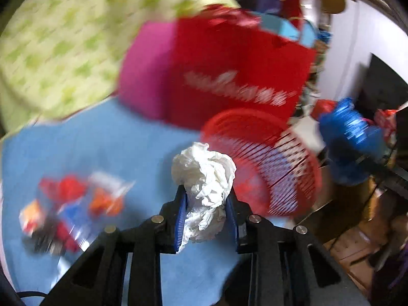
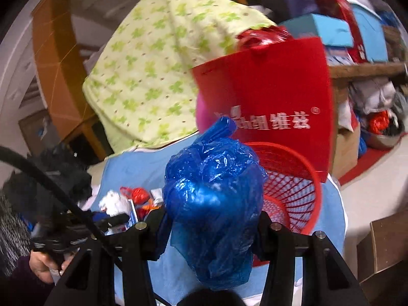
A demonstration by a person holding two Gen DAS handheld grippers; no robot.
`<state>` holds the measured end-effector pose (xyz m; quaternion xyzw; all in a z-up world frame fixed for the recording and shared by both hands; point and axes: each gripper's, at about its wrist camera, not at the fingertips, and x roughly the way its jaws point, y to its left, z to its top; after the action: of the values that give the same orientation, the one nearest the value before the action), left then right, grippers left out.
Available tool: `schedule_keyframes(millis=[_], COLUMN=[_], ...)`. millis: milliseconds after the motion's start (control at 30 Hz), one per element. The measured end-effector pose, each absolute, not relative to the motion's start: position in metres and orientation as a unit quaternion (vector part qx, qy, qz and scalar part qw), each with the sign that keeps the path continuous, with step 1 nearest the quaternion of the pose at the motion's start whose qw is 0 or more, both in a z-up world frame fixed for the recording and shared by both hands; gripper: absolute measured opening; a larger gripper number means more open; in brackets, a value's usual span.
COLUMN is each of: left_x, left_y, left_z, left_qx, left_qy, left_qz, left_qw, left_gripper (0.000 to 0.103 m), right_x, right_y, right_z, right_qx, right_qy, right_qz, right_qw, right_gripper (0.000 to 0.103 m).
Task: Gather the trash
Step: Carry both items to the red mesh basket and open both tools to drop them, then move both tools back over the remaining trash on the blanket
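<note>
Both hands are loaded: left gripper (image 1: 206, 199) pinches a crumpled white tissue wad (image 1: 204, 176), right gripper (image 2: 211, 219) clamps a blue plastic bag (image 2: 211, 193). The red mesh wastebasket (image 2: 290, 186) sits just ahead-right of each, right one looks nearer.

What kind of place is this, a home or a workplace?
Probably a cluttered room in a home: a green-patterned quilt is piled beside a red bag, with a red basket on a blue cloth.
</note>
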<state>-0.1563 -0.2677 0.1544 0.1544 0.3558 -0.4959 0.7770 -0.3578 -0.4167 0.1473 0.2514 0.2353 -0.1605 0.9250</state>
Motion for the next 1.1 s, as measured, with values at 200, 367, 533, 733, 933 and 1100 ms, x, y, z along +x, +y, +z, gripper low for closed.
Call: schedule_keyframes(millis=[200, 367, 533, 733, 933, 1100], left_x=[-0.167, -0.163, -0.153, -0.14, -0.135, -0.128], left_y=[-0.337, -0.323, -0.275, -0.163, -0.069, -0.022], left_z=[0.151, 0.149, 0.154, 0.144, 0.125, 0.097], left_qx=[0.16, 0.15, 0.14, 0.137, 0.141, 0.132], left_qy=[0.358, 0.344, 0.326, 0.316, 0.316, 0.335], left_qz=[-0.531, -0.515, -0.478, -0.355, -0.232, -0.189], left_qw=[0.751, 0.77, 0.804, 0.869, 0.909, 0.914], left_gripper=[0.046, 0.069, 0.071, 0.074, 0.08, 0.081], right_x=[-0.352, -0.349, -0.349, -0.347, -0.318, -0.272], right_y=[-0.456, -0.48, -0.475, -0.427, -0.351, -0.292], right_z=[0.136, 0.12, 0.118, 0.143, 0.157, 0.14], right_qx=[0.27, 0.291, 0.298, 0.248, 0.21, 0.165], right_qy=[0.239, 0.232, 0.224, 0.2, 0.197, 0.252], right_qz=[-0.158, -0.154, -0.15, -0.116, -0.039, 0.004], right_qw=[0.919, 0.915, 0.916, 0.941, 0.957, 0.954], right_gripper=[0.057, 0.075, 0.075, 0.075, 0.075, 0.075])
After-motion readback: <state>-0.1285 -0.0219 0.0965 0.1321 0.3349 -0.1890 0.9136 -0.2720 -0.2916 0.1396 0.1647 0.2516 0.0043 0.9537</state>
